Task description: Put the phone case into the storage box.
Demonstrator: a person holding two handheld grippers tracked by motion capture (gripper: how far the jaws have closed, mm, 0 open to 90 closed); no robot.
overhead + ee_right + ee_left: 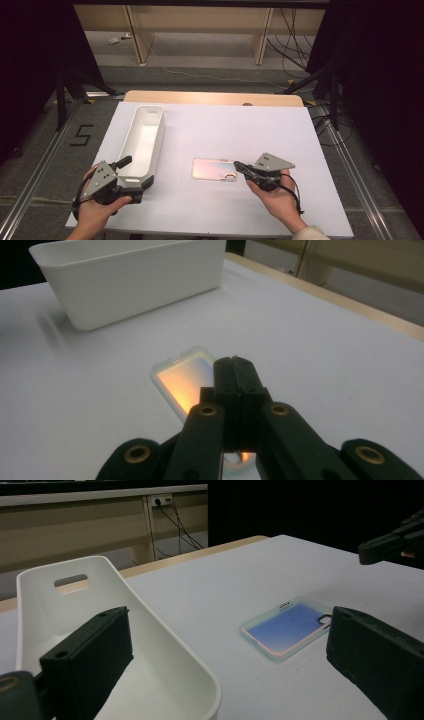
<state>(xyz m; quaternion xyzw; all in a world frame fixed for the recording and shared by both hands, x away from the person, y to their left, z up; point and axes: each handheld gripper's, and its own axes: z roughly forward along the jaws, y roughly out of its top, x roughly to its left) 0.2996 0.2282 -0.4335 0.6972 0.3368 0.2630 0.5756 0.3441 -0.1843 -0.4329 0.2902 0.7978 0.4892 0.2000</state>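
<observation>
A translucent phone case (215, 169) (287, 630) (185, 380) lies flat near the middle of the white table top (225, 130). My right gripper (239, 166) (234, 365) is shut, and its tip hovers over the case's right end by the camera cut-out; nothing shows between the jaws. A long white bin (142, 142) (165, 645) (125, 285) stands to the left, empty. My left gripper (136, 172) (230, 625) is open and straddles the bin's near right corner, one jaw inside the bin and the other outside over the table.
A wooden table edge (215, 98) runs along the back beyond the white top. Dark stand legs (65, 85) and cables (285, 45) are on the floor around the table. A "5" mark (81, 135) is on the floor at left.
</observation>
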